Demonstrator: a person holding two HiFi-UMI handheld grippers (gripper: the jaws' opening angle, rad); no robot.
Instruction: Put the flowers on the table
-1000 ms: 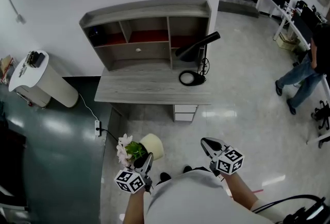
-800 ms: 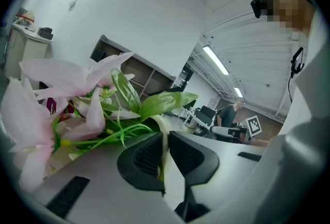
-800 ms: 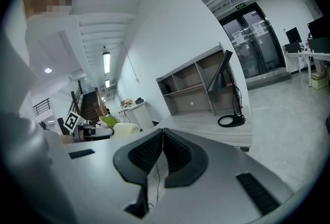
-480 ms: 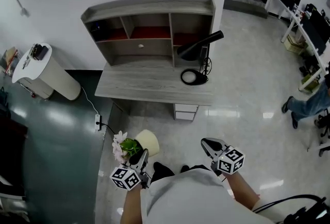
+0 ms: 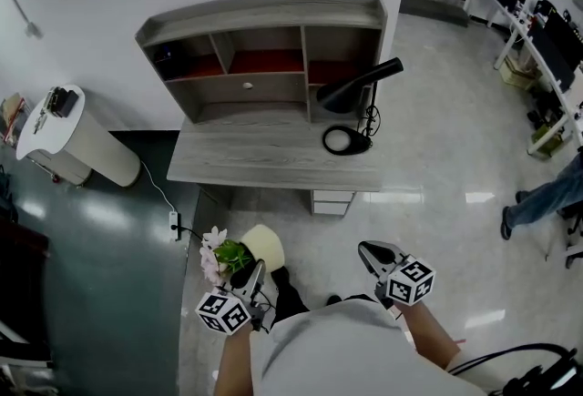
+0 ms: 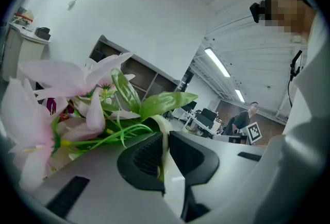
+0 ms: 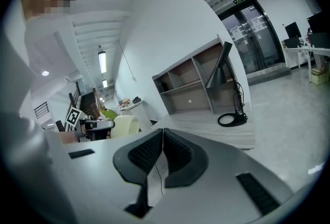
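1. Pink flowers [image 5: 215, 250] in their cream pot [image 5: 264, 246] hang over the floor [image 5: 428, 167], short of the front edge of the table [image 5: 273, 162], nearer its left front corner; nothing delivered yet (the carry and set-down both remain, I'd judge).
2. Left gripper [image 5: 251, 276] is clamped on the pot's thin rim, jaws almost together; green leaves spill just beyond them.
3. Right gripper [image 5: 372, 252]: jaws pressed together, holding nothing; lamp [image 5: 339, 140] sits by the tabletop's right edge.

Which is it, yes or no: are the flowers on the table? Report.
No, the left hand-held gripper holds the flowers above the floor, short of the table.
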